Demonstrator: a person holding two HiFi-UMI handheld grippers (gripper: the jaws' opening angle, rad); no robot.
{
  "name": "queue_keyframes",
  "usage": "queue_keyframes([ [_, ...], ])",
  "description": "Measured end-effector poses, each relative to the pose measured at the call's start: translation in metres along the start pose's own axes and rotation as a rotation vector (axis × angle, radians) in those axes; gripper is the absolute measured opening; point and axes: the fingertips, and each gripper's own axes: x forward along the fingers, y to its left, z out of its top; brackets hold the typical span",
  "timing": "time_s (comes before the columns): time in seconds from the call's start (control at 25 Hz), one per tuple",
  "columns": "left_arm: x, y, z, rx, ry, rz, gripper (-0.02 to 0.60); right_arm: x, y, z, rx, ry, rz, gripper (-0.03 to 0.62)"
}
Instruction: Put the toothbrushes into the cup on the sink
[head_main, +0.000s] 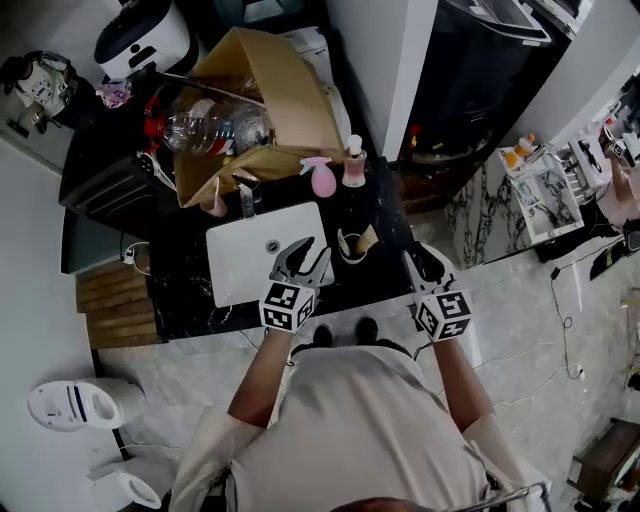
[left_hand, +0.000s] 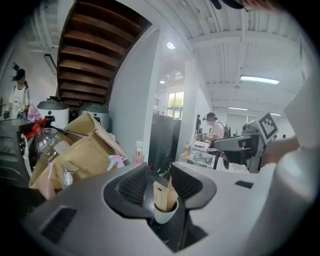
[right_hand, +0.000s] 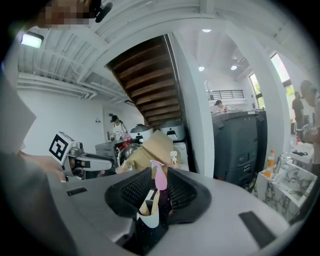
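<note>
Dark tabletop is carrying the scene. Over its near edge the left gripper and right gripper are hovering, jaws partly apart and gripping nothing. Just beyond, the cup is standing right of the sink, holding toothbrushes. Farther back, a pink spray bottle is standing.

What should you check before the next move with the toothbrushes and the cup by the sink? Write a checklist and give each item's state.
1. Cup upright on the counter beside the basin: ok.
2. Wrapped toothbrushes standing in the cup: ok.
3. Left gripper jaws apart, nothing held: ok.
4. Right gripper jaws apart, nothing held: ok.
5. Pink spray bottle apart from the cup: ok.
6. No toothbrush left elsewhere: cannot tell; there is clutter by the cardboard box.
</note>
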Motion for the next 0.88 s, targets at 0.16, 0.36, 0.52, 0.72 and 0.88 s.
queue_keyframes([
  [0.16, -0.021, 0.000, 0.017, 0.005, -0.036, 0.026, 0.133, -0.004, 0.013, 0.009, -0.013, -0.006, 0.026, 0.101],
  [0.36, -0.043, -0.001, 0.029, 0.012, -0.061, 0.055, 0.096, -0.008, 0.022, 0.018, -0.028, -0.028, 0.058, 0.080],
  [0.52, -0.058, 0.000, 0.032, 0.005, -0.075, 0.076, 0.072, -0.011, 0.028, 0.021, -0.026, -0.042, 0.080, 0.066],
  [0.72, -0.072, 0.002, 0.026, -0.002, -0.071, 0.101, 0.029, -0.018, 0.036, 0.026, -0.080, -0.056, 0.096, 0.049],
  [0.88, -0.078, 0.001, 0.025, 0.000, -0.089, 0.103, 0.009, -0.021, 0.035, 0.028, -0.087, -0.065, 0.083, 0.041],
])
